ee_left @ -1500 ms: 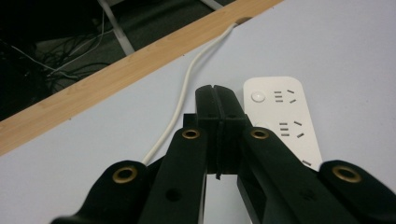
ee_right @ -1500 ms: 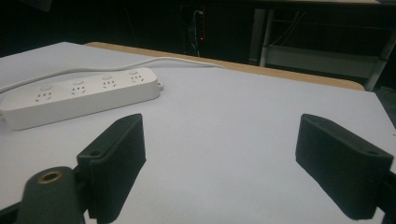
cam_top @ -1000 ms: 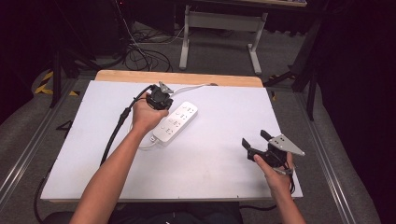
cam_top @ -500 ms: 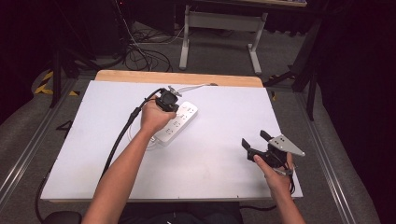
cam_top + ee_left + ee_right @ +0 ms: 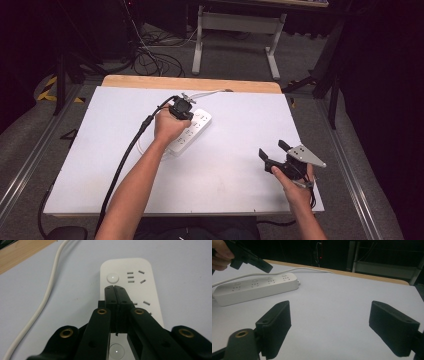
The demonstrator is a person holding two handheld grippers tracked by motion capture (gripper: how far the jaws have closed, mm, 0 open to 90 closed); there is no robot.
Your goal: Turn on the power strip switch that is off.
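Clearly the left gripper (image 5: 115, 288) is clenched with nothing between its pads, the jaws pressed together into one blunt tip. That tip hovers just short of the round button (image 5: 112, 278) at the end of the white power strip (image 5: 192, 132), so I judge it is shaped for pushing, not grasping. The right gripper (image 5: 329, 325) rests released near the table's (image 5: 240, 120) right front, jaws wide and empty, well apart from the strip. Counted: one strip lying flat mid-table, one white cord (image 5: 47, 297) curving away, two round buttons in the left gripper view, four socket groups.
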